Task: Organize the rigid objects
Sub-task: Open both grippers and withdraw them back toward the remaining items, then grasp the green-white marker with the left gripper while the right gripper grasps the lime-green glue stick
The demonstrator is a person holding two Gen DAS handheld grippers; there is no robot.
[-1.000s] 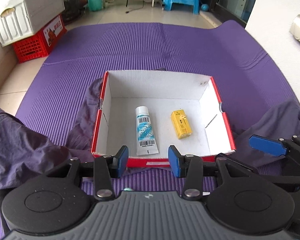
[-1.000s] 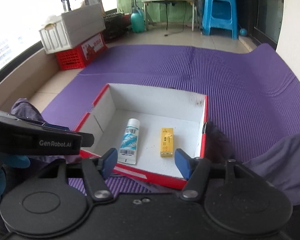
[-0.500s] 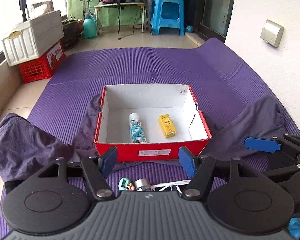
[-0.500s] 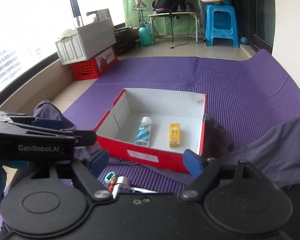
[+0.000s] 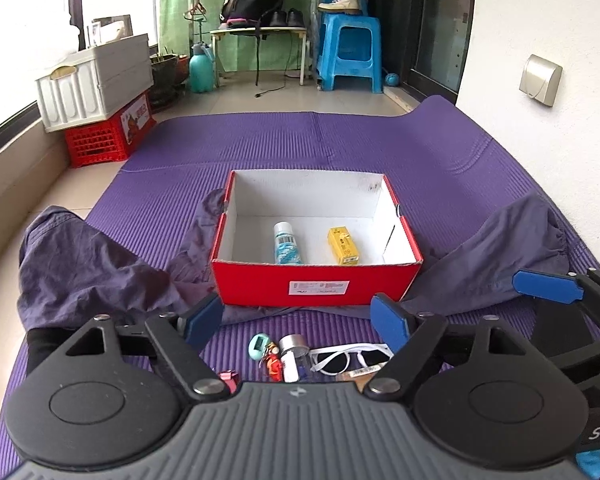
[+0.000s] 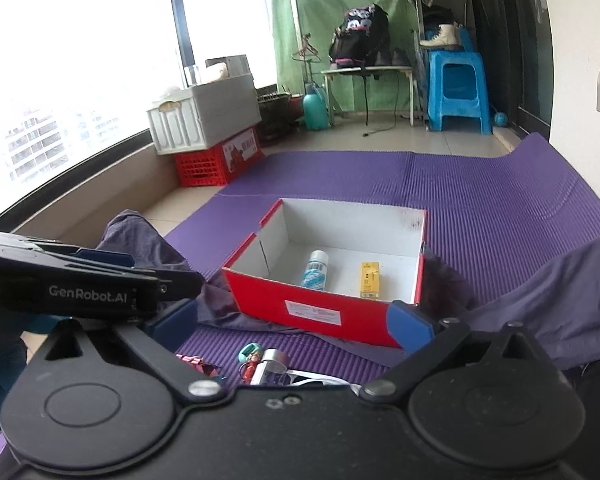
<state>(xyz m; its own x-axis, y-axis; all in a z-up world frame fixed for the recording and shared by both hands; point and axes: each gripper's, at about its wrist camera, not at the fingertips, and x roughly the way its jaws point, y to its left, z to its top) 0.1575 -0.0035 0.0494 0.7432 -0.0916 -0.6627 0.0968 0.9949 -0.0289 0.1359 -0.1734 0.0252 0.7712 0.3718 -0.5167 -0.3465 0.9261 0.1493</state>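
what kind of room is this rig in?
Probably an enclosed home balcony used for storage: big windows overlooking high-rises, a purple mat on tile, stacked crates, and a blue stool holding a boot.

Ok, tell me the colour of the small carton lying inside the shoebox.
Yellow. The small carton lies beside the tube, clearest in the left wrist view.

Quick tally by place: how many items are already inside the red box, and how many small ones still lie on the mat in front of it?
In the red box: 2, a tube and a yellow carton.
On the mat in front: at least 5, a teal keychain, red figurine, small jar, white sunglasses, pink clip; more may be hidden.
Total: at least 7.
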